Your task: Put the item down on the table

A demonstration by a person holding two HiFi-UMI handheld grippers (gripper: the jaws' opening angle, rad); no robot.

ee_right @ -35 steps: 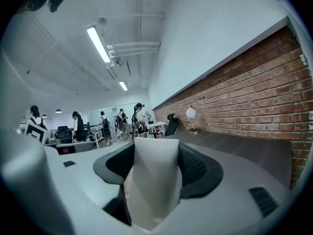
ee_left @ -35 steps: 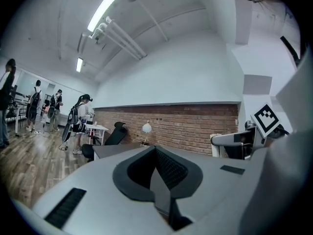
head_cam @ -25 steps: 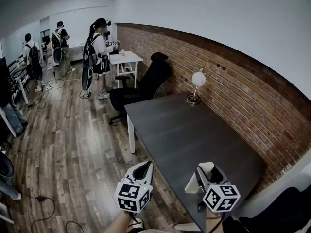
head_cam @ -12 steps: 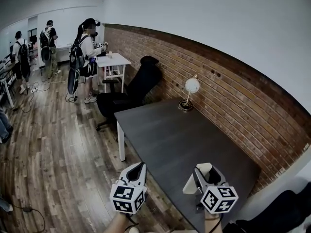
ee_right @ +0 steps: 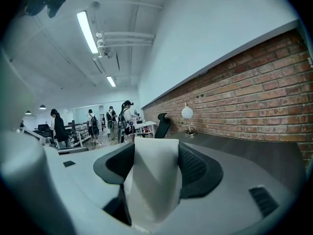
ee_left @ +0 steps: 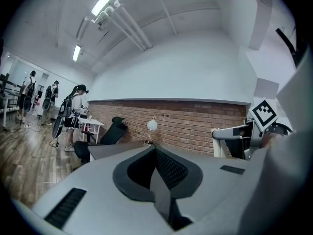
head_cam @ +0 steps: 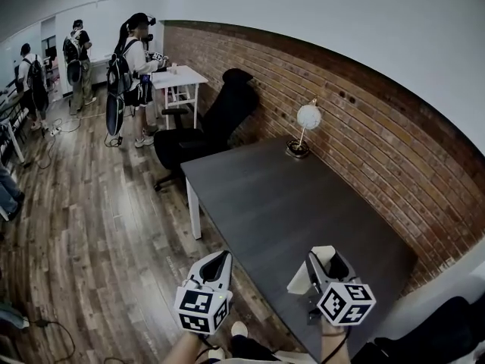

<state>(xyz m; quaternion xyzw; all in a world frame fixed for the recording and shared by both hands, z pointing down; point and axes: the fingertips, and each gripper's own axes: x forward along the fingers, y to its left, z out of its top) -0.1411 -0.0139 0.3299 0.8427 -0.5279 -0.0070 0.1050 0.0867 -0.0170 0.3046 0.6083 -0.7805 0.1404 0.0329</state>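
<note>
Placement pending.
Right gripper [head_cam: 323, 258] clamps white folded item [head_cam: 305, 279] over table [head_cam: 288, 196] edge, 5 o'clock; left gripper [head_cam: 220, 261] closed, empty.

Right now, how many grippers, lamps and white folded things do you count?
Grippers: 2, the left hand-held gripper and the right hand-held gripper
Lamps: 1, the globe lamp
White folded things: 1, the white folded item clamped in the right hand-held gripper
Total: 4
</note>
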